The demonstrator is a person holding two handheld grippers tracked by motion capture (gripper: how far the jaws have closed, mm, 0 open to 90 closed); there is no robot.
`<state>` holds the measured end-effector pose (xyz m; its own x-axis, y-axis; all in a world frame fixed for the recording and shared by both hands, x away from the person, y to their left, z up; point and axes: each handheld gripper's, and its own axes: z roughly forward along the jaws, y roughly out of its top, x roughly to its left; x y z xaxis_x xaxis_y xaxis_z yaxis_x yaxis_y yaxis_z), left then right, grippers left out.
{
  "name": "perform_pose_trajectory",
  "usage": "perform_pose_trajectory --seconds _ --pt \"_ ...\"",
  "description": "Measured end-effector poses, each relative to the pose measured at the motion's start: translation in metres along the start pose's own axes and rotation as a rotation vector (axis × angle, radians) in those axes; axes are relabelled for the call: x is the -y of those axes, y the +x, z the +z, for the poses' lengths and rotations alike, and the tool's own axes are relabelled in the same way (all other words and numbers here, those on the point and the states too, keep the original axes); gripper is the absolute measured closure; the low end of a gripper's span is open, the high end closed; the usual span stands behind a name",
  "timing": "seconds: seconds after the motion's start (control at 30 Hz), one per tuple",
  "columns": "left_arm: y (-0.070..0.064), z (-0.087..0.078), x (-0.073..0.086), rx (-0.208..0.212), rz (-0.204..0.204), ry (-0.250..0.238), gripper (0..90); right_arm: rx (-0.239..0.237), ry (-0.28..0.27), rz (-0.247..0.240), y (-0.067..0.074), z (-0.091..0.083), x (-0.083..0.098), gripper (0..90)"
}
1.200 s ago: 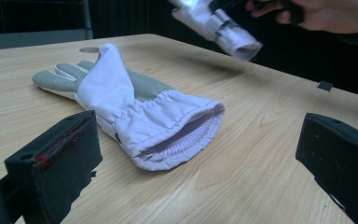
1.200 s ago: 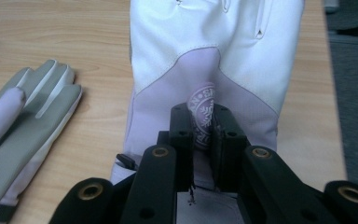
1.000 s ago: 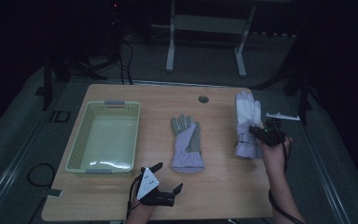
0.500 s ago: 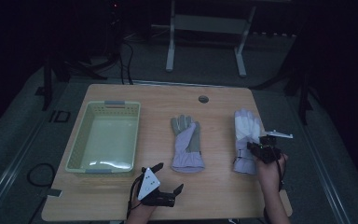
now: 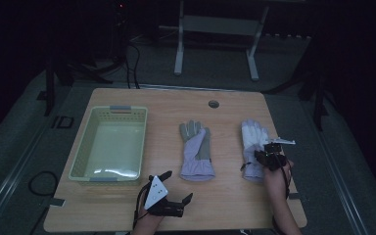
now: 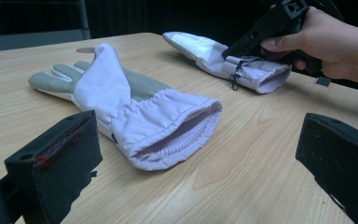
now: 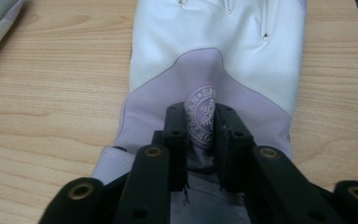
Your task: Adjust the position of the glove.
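Your wooden table [image 5: 225, 205] carries, at the far left of the middle glove [image 5: 196, 152], a pale green basket [image 5: 108, 146]. That middle glove lies flat, cuff toward you. To its right, well apart, lies the white and lilac glove [image 5: 252, 147], also cuff toward you. Your right gripper [image 7: 200, 126] sits on that glove's cuff, jaws nearly together and just been opening, with a fold of lilac fabric and its round printed emblem between them. Your left gripper [image 5: 169, 193] rests near the table's front edge, just before the middle glove's cuff, jaws spread wide and holding nothing.
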<state>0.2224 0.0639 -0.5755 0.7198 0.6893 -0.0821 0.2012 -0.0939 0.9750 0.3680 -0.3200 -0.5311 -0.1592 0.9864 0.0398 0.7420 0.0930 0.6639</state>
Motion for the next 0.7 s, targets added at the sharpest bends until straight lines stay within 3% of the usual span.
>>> perform_pose_trajectory --seconds 0.17,0.2,0.33,0.5,0.7 --pt "-0.001 0.000 0.000 0.000 0.002 0.000 0.1 -0.025 -0.030 -0.022 -0.006 -0.011 -0.007 64.4" --pt "-0.001 0.000 0.000 0.000 0.002 0.002 0.1 -0.027 -0.073 -0.040 -0.016 -0.023 -0.015 61.2" --pt "-0.001 0.000 0.000 0.001 0.005 0.004 0.1 -0.073 -0.067 -0.104 -0.029 -0.030 -0.024 55.5" --pt "-0.001 0.001 0.000 0.002 0.008 0.010 0.1 -0.177 -0.062 -0.171 -0.030 -0.026 -0.022 51.0" --pt "0.000 0.001 0.000 0.004 0.003 0.007 0.1 -0.210 -0.021 -0.214 -0.028 -0.006 -0.016 47.9"
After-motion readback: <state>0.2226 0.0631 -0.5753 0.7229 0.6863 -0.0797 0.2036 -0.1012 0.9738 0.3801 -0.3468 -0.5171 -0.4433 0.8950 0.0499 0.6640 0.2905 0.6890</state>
